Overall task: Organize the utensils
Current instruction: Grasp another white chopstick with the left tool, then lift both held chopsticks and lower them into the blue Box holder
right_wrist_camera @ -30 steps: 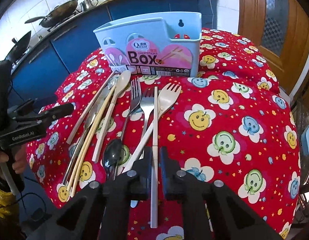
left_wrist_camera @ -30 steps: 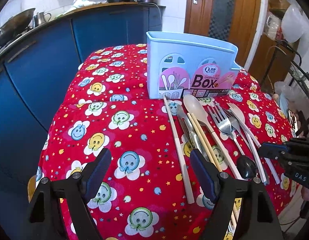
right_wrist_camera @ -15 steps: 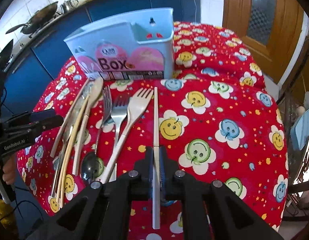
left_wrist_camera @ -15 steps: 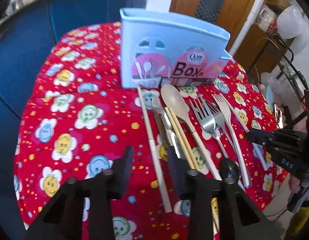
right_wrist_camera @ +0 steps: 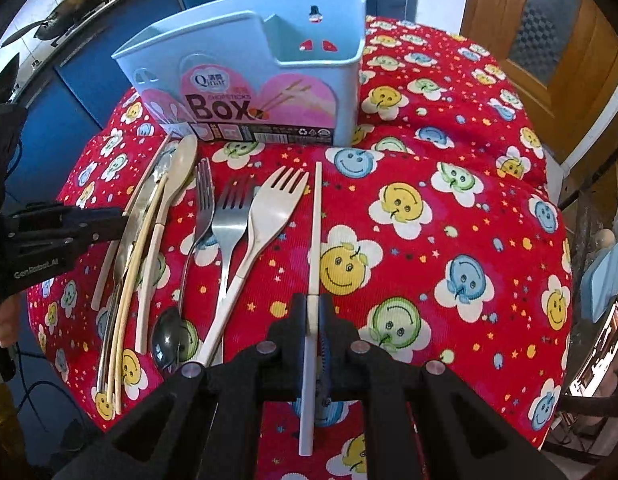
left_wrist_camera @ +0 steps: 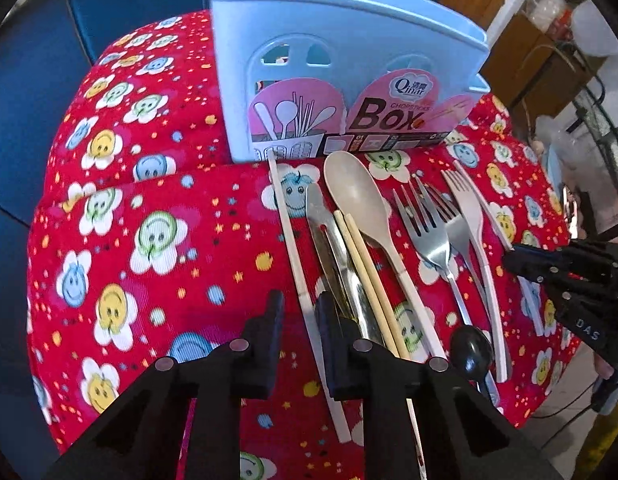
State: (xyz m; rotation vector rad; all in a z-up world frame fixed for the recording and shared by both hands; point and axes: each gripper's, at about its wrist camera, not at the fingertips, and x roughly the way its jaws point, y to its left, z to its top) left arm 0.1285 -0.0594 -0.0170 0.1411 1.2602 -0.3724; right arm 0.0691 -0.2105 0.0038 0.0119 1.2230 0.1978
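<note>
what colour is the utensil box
Light blue box with a pink label, clearest in the right wrist view.

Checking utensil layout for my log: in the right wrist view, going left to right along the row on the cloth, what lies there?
Left gripper → beige spoon → slim metal fork → broad metal fork → cream plastic fork → white chopstick clamped by the right gripper.

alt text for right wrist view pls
The right tool is shut on a white chopstick lying on a red smiley-flower tablecloth. To its left lie forks, spoons and more chopsticks; behind stands a light blue chopsticks box.
</note>
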